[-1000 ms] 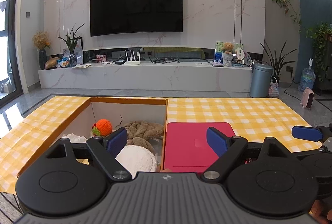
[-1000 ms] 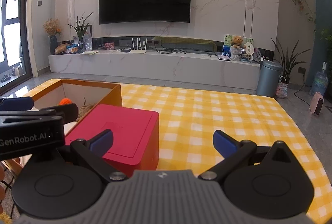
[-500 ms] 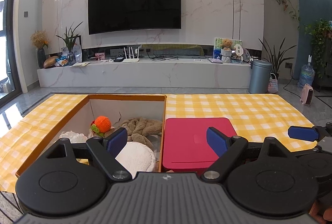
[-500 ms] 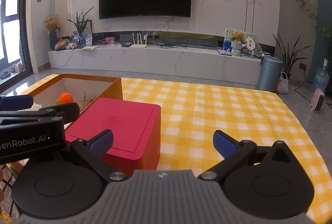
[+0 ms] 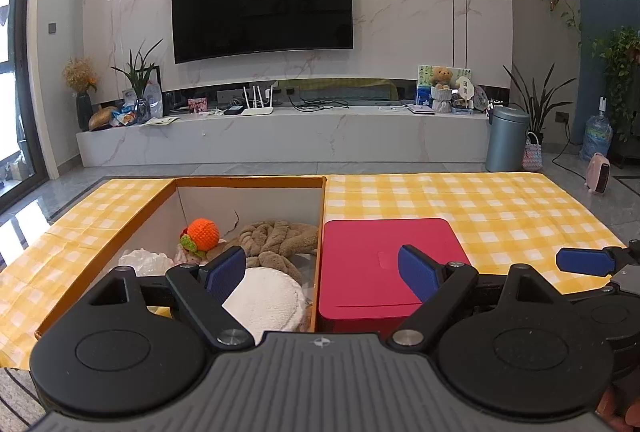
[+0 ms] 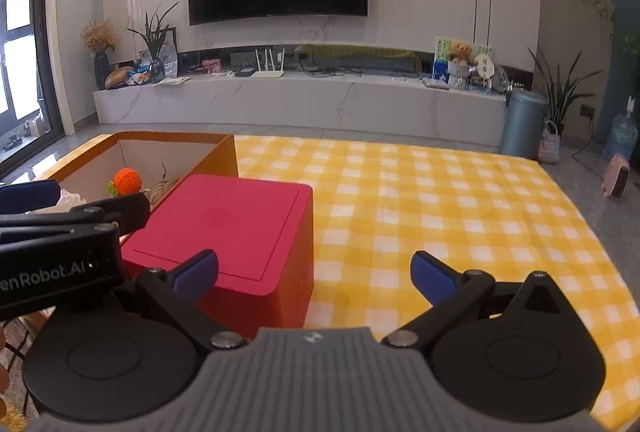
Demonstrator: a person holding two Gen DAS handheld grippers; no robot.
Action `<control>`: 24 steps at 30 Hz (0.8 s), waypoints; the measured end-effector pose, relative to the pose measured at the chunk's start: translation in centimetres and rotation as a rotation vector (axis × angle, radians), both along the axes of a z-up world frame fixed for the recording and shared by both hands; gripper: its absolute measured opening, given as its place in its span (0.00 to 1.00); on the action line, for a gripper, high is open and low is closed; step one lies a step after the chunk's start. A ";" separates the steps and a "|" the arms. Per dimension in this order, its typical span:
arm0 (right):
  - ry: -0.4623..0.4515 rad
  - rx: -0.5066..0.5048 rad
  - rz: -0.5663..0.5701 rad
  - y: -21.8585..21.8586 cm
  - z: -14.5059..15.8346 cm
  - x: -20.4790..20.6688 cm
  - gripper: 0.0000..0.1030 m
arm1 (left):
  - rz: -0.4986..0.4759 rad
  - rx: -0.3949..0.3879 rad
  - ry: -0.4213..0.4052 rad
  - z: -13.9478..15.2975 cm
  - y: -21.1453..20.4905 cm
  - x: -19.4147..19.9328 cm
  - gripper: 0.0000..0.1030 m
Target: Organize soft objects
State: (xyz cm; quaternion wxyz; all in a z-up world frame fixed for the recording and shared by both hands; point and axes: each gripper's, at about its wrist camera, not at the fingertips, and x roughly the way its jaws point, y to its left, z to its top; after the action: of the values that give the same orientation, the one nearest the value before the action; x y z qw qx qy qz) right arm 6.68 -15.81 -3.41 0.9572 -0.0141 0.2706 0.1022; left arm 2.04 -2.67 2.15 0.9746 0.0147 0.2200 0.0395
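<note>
An open orange-rimmed cardboard box (image 5: 248,181) (image 6: 224,155) holds soft things: an orange knitted ball (image 5: 203,232) (image 6: 128,181), a brown knotted plush (image 5: 276,236), a white fluffy pad (image 5: 264,298) and a white crumpled item (image 5: 140,260). A closed red box (image 5: 384,260) (image 6: 228,228) stands right beside it. My left gripper (image 5: 322,272) hangs open above the seam between the two boxes, holding nothing. My right gripper (image 6: 314,272) is open and empty over the red box's right edge and the cloth.
A yellow checked cloth (image 6: 440,211) (image 5: 480,203) covers the table. Beyond it stand a marble TV bench (image 5: 280,139), a wall TV (image 5: 262,3), a blue bin (image 5: 506,137) and plants. The left gripper's body (image 6: 56,244) shows at the right wrist view's left edge.
Both grippers have risen and drawn back slightly, so the boxes sit lower and more of the box's contents show. Both stay open.
</note>
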 end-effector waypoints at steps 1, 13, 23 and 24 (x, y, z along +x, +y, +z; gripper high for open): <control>0.003 0.000 0.000 0.0 0.0 0.1 0.97 | 0.001 0.001 0.000 0.0 0.0 0.0 0.98; -0.001 -0.012 0.001 0.1 -0.2 -0.2 0.97 | 0.006 0.010 0.002 -0.2 0.0 0.0 0.98; 0.005 -0.013 0.001 0.1 -0.1 -0.2 0.97 | 0.006 0.004 0.012 -0.2 0.1 0.1 0.98; 0.005 -0.013 0.001 0.1 -0.1 -0.2 0.97 | 0.006 0.003 0.013 -0.3 0.1 0.1 0.98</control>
State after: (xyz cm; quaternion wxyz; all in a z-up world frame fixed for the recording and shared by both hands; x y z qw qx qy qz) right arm 6.52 -15.68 -3.53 0.9563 -0.0199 0.2737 0.1008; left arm 2.13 -2.60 1.88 0.9730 0.0156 0.2262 0.0425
